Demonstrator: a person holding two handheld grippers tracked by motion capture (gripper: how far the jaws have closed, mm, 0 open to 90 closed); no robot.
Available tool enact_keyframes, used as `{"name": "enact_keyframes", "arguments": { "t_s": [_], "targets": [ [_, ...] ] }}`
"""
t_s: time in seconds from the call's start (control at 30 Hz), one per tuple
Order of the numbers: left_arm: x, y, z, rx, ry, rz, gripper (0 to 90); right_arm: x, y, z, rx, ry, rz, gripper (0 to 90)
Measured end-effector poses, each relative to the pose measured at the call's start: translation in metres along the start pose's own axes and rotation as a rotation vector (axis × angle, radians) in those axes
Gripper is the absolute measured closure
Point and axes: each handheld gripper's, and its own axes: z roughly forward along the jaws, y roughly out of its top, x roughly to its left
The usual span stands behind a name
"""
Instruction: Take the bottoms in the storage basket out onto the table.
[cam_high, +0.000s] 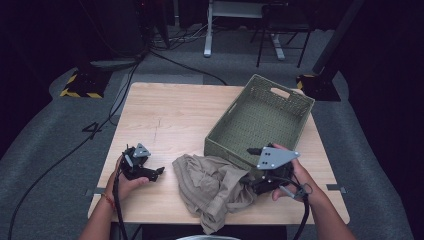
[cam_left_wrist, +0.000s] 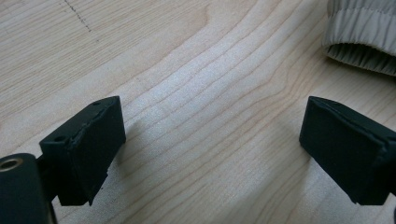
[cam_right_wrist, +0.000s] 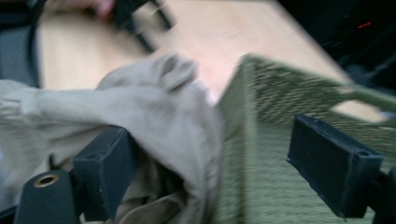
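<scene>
High view: beige garment (cam_high: 212, 187) lies crumpled on the counter (cam_high: 175, 115) just beside the green basket (cam_high: 260, 122), not yet inside; right claw (cam_high: 260, 186) released at its edge; left claw (cam_high: 150, 172) released, empty.

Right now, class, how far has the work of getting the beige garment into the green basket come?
Done: nothing; the green basket holds nothing. In hand: the beige garment lies crumpled on the table against the basket's near wall; the right gripper is beside it, jaws open and gripping nothing, while the left gripper rests open on bare wood. Left: probably grasping, lifting and dropping it in.
</scene>
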Motion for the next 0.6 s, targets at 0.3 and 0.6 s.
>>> {"name": "enact_keyframes", "arguments": {
  "t_s": [0.3, 0.6],
  "targets": [
    [0.0, 0.0, 0.0, -0.001, 0.0, 0.001, 7.5, -0.003, -0.001, -0.013, 0.044, 0.076, 0.028, 18.1],
    [0.0, 0.0, 0.0, 0.0, 0.0, 0.001, 7.6, -0.004, -0.024, -0.047, 0.001, -0.024, 0.079, 17.2]
  ]
}}
